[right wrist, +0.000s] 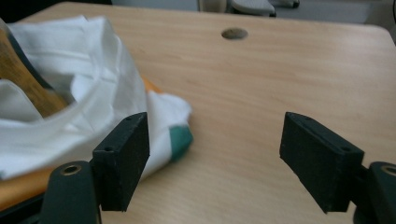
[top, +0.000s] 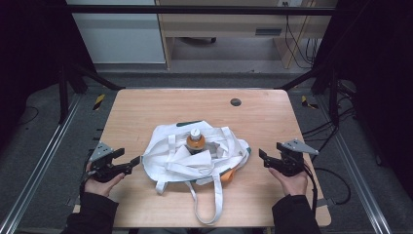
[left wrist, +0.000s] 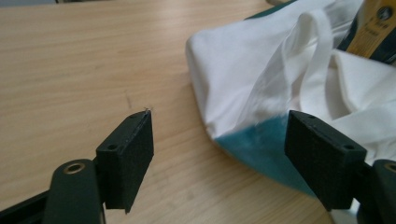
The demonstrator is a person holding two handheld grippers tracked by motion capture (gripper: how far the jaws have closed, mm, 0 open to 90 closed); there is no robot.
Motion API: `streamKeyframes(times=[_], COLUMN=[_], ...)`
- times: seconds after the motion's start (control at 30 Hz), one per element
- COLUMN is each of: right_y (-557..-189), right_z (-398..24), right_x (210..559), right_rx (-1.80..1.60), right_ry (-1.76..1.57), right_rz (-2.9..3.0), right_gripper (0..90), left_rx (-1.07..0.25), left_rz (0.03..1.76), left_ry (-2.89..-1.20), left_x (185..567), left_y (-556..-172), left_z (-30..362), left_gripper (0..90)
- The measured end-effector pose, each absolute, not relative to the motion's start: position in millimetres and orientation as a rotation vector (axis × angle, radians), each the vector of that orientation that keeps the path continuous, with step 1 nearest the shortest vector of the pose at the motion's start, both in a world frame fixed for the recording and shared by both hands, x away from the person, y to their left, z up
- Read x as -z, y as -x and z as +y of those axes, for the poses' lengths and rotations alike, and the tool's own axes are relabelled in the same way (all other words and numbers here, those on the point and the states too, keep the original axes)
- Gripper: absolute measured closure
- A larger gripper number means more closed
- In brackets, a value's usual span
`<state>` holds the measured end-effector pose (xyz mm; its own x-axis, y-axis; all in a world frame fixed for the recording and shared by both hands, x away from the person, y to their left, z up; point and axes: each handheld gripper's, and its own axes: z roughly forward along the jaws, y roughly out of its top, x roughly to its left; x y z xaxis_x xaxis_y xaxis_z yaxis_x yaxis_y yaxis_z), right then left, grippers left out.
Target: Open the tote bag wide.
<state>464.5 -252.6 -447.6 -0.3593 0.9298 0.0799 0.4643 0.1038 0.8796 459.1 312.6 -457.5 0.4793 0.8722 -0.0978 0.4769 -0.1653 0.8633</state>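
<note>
A white tote bag [top: 165,146] with teal corners lies crumpled in the middle of the wooden table [top: 146,107]. Inside it stands a bottle [top: 196,139] with an orange label and a white cap. My left gripper [top: 127,157] rests open just off the bag's left edge. In the left gripper view the left gripper [left wrist: 219,123] has its jaws spread, and the bag [left wrist: 243,70] with a teal corner lies just beyond them. My right gripper [top: 271,152] is open to the right of the bag. In the right gripper view the right gripper [right wrist: 217,123] holds nothing and the bag [right wrist: 70,84] lies at the left.
An orange patch [top: 226,175] shows under the bag's right side. The bag's long straps [top: 214,204] trail toward the front edge. A round cable hole [top: 235,102] sits near the table's far edge. Black frame posts and cables stand around the table.
</note>
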Motion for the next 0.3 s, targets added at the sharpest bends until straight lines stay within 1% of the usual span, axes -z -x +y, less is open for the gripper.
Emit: streamKeyframes(times=[0.2, 0.3], right_y=[-454.9, -452.7], right_z=[-261.7, -260.7], right_x=[459.3, 459.4], right_rx=[-1.136, -1.14], right_ry=[-1.386, -1.391], right_rz=[1.915, 1.911], right_gripper=[22.1, 21.1], left_rx=[-0.593, -0.585], left_rz=[1.17, 1.173], left_ry=[-1.882, -1.911], left_x=[469.9, 473.5], left_y=[-451.9, -453.5], left_z=[323.9, 322.0], left_gripper=[21.7, 22.1])
